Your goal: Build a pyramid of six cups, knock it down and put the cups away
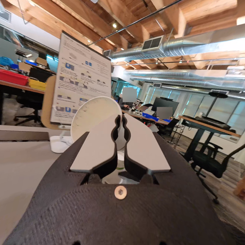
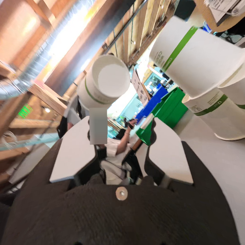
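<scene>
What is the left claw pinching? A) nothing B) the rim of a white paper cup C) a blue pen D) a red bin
B: the left claw has its tips closed on the thin rim of a white paper cup, seen tipped toward the camera.

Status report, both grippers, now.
Left hand-held gripper shut on white paper cup, held tilted above grey table. Right hand-held gripper open, empty. Stacked cups at its right.

Dark ribbed claws (image 1: 121, 118), seemingly grey-faced fingers (image 2: 74, 149)
</scene>
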